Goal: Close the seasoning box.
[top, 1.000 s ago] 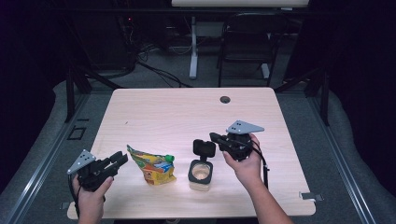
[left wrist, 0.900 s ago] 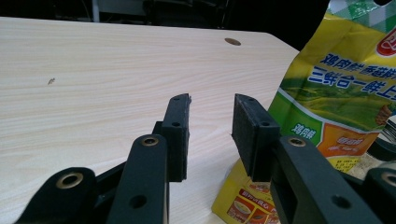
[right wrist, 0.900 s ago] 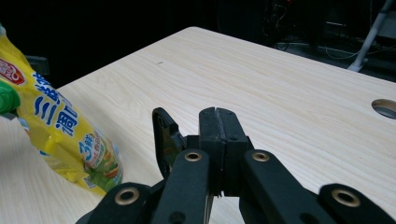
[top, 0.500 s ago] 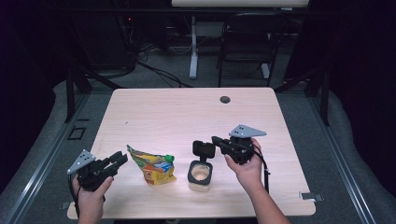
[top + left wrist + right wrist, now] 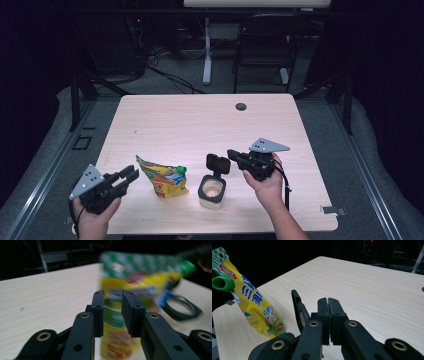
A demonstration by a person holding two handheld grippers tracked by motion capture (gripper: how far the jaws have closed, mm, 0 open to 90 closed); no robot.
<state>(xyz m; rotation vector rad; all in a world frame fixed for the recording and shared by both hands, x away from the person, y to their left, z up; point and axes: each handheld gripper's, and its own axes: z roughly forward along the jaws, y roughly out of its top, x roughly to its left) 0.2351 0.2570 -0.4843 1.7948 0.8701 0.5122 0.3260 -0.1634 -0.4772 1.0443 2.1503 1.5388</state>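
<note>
A yellow spouted pouch (image 5: 162, 180) with a green cap (image 5: 181, 170) stands near the table's front edge. My left gripper (image 5: 131, 175) points at the pouch's left side, close to it but apart. Its jaws have just been closing and stand open with a narrow, empty gap (image 5: 112, 296); the blurred pouch (image 5: 140, 287) is behind them. Right of the pouch sits a small jar (image 5: 212, 189) with its black flip lid (image 5: 218, 163) raised. My right gripper (image 5: 231, 152) is shut (image 5: 328, 301), just right of the lid (image 5: 298, 310). The pouch (image 5: 259, 307) stands beyond.
A round cable hole (image 5: 241, 106) sits near the table's far edge. A black chair (image 5: 265, 45) and a white table leg (image 5: 207, 55) stand beyond the table. A small clamp (image 5: 332, 210) is fixed at the front right corner.
My left gripper has shifted a little beside the pouch and its jaws stand closer together. The right hand has sunk slightly by the lid.
</note>
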